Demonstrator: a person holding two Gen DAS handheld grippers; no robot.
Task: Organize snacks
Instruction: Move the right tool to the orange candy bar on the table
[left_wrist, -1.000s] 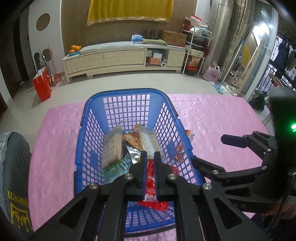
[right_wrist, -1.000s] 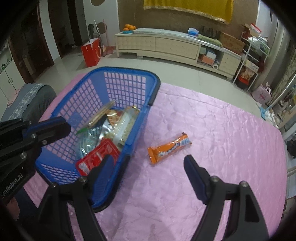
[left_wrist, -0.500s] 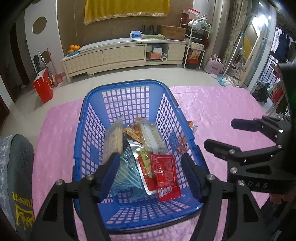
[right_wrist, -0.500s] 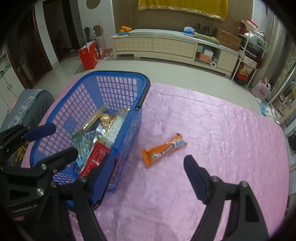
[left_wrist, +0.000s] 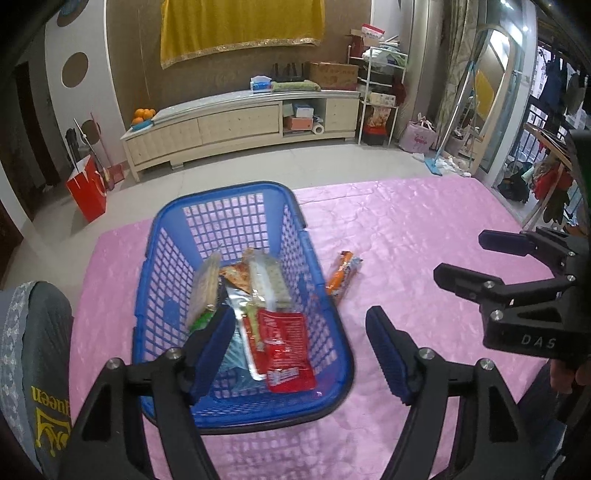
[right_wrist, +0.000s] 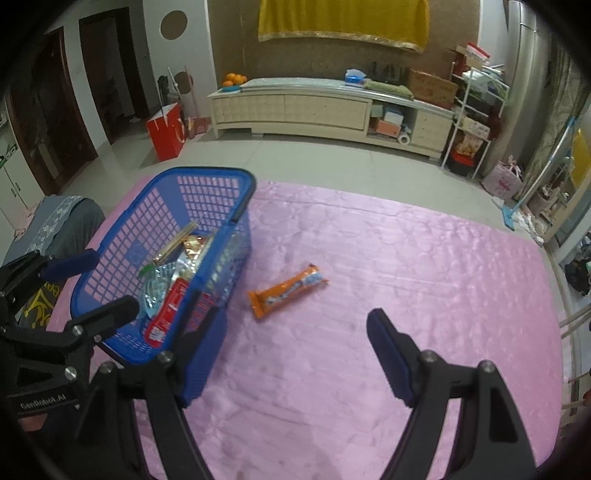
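A blue plastic basket (left_wrist: 229, 190) (right_wrist: 210, 171) stands on the pink tablecloth (left_wrist: 406, 240) and holds several snack packets. A red packet (left_wrist: 284, 347) (right_wrist: 166, 314) lies on top at the basket's near end. My left gripper (left_wrist: 301, 343) hangs open above the basket's near right corner with nothing between its fingers. An orange snack bar (left_wrist: 341, 275) (right_wrist: 288, 290) lies on the cloth just right of the basket. My right gripper (right_wrist: 295, 339) is open and empty, above the cloth on the near side of the bar. It also shows at the right of the left wrist view, right gripper (left_wrist: 476, 258).
A grey chair back (left_wrist: 33, 369) with yellow lettering stands at the table's left edge. Beyond the far table edge are floor, a red bag (left_wrist: 86, 195) and a long low cabinet (left_wrist: 240, 122). Pink cloth stretches to the right of the bar.
My left gripper opened and let go of the red packet, which now lies in the basket. Both grippers drew back and rose; the basket and bar look farther off.
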